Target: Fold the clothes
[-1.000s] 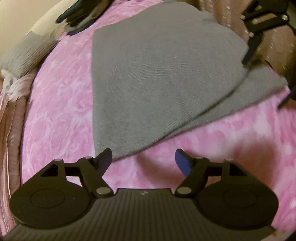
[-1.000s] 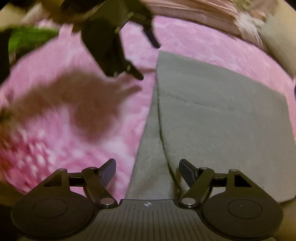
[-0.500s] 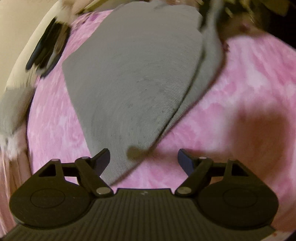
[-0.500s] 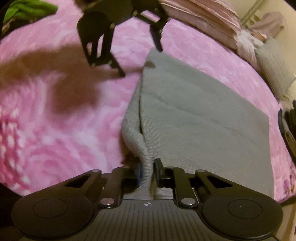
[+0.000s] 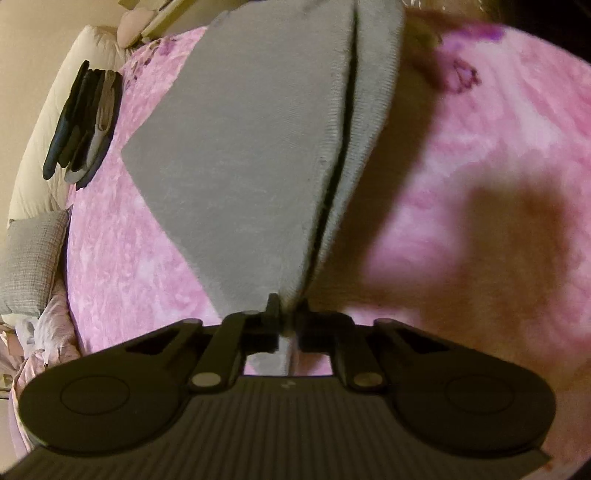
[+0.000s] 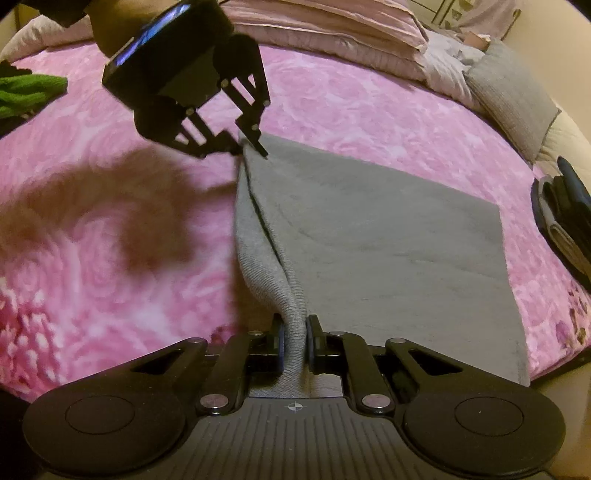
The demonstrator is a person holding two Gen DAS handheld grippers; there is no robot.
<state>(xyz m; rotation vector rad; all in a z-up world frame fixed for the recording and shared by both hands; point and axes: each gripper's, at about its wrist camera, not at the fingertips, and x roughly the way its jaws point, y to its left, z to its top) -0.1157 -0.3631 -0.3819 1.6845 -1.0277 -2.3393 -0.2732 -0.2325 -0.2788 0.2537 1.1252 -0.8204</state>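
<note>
A bed covered with a pink rose-patterned blanket (image 6: pixel 369 107) fills both views and carries everything here. The grey garment (image 6: pixel 369 229) lies on it from the centre to the right of the right wrist frame, its left edge doubled into 2 layers and raised off the blanket. The right gripper (image 6: pixel 295 334) at bottom centre has its fingers clamped on the near corner of that edge. The left gripper (image 6: pixel 248 149), upper left of centre in the same frame, pinches the far corner; its fingers have just been closing, and in its own view the left gripper (image 5: pixel 287 308) has grey cloth pressed between them. There the grey garment (image 5: pixel 240 155) runs up the middle to the top edge. Pink pillows (image 6: pixel 325 26) line the top of the right wrist frame, with a grey cushion (image 6: pixel 509 96) at upper right. Dark gloves (image 5: pixel 83 123) lie at upper left of the left wrist frame on a cream bolster (image 5: pixel 40 147). A green cloth (image 6: pixel 26 92) sits at the left edge.
</note>
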